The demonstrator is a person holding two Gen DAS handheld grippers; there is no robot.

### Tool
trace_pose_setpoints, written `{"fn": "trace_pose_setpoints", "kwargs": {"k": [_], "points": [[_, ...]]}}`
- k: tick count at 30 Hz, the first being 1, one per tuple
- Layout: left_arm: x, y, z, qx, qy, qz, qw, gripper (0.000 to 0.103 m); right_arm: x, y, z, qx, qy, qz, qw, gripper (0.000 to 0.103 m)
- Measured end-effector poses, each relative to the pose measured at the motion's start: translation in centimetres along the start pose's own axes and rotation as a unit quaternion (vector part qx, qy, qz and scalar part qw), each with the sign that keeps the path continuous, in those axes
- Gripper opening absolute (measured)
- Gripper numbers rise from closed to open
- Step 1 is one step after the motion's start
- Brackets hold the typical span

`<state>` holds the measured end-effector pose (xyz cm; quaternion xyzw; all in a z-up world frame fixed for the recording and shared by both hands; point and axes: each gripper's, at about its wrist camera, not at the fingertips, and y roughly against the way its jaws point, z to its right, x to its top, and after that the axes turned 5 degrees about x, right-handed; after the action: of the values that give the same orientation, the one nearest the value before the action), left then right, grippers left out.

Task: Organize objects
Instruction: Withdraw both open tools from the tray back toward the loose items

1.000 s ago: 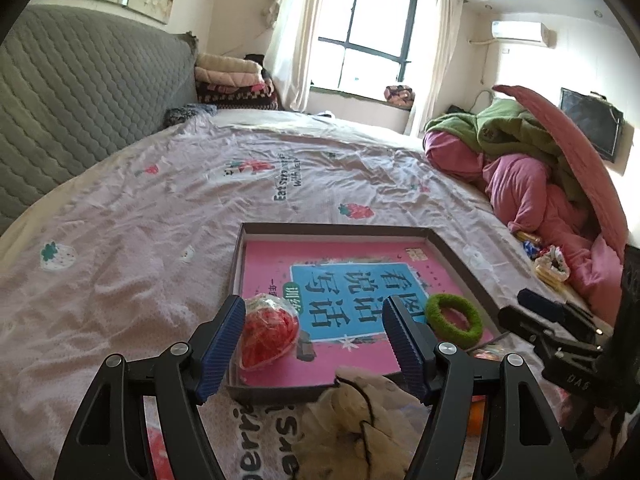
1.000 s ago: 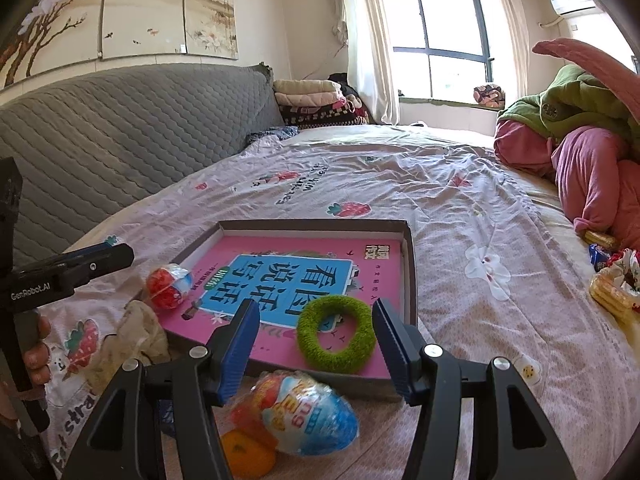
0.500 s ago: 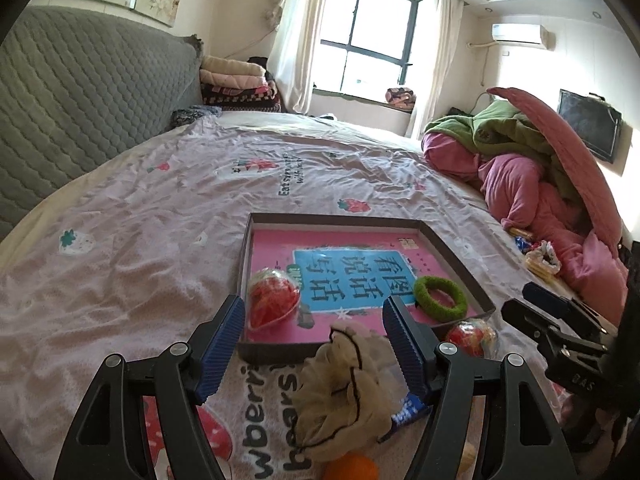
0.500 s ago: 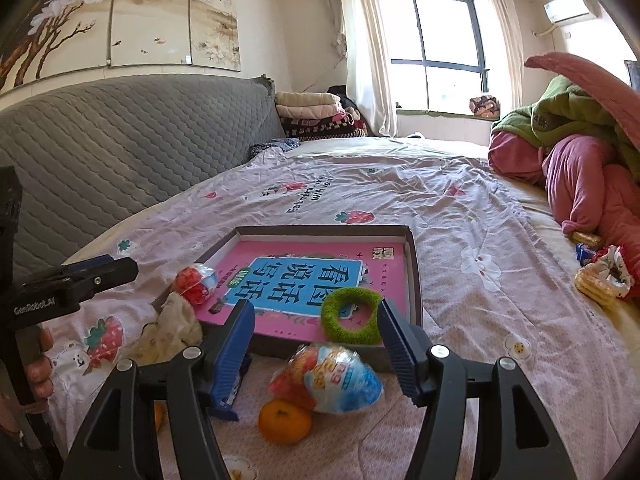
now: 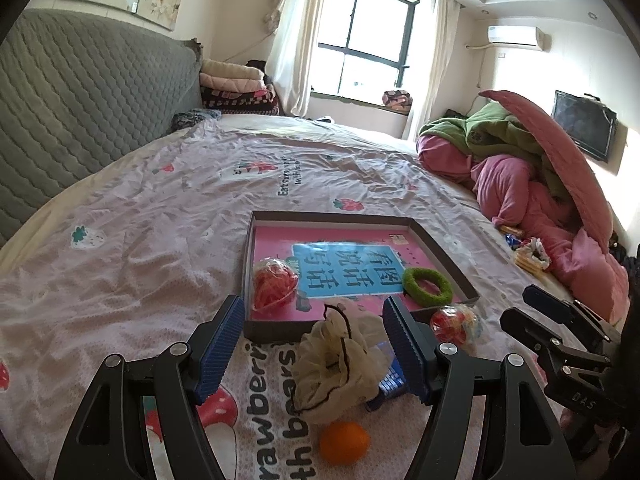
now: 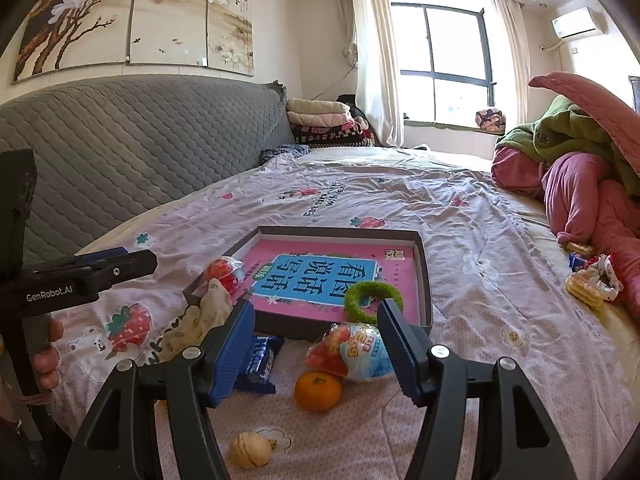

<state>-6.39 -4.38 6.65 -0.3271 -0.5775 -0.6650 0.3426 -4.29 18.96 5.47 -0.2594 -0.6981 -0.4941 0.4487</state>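
Note:
A shallow dark box with a pink book lies on the bed. In it sit a green ring and a red bagged toy. In front of the box lie a cream cloth pouch, a blue snack packet, an orange, a colourful egg toy and a walnut. My left gripper is open above the pouch. My right gripper is open above the egg toy and orange.
A pile of pink and green quilts lies at the right. Snack packets lie beside it. A grey quilted headboard runs along the left. Folded blankets are stacked by the window.
Both grippers have pulled back from the box and stayed open. The pouch, orange, blue packet and walnut have come into view in front of the box.

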Motion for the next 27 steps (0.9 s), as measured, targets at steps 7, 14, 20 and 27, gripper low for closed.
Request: {"fn": "trace_pose_setpoints", "kwargs": {"k": [7,14,20,27], "points": [[-0.5,1.4,0.3,-0.003,-0.008,0.002,1.0000,0.073,-0.1,1.1,0.2,-0.010,-0.004,0.003,1.000,0.063],[-0.6,2.2,0.4,-0.006,-0.007,0.004,0.9999,0.073,-0.4,1.8,0.5,-0.017,-0.012,0.000,1.000,0.063],[-1.0,2.4,0.4,-0.007,-0.007,-0.003,0.9999,0.073,-0.6,2.1,0.7,-0.018,-0.017,-0.004,1.000,0.063],[-1.6,2.5,0.6,-0.006,-0.013,-0.012,0.9998,0.073,-0.9,2.2,0.8,-0.018,-0.018,-0.011,1.000,0.063]]}}
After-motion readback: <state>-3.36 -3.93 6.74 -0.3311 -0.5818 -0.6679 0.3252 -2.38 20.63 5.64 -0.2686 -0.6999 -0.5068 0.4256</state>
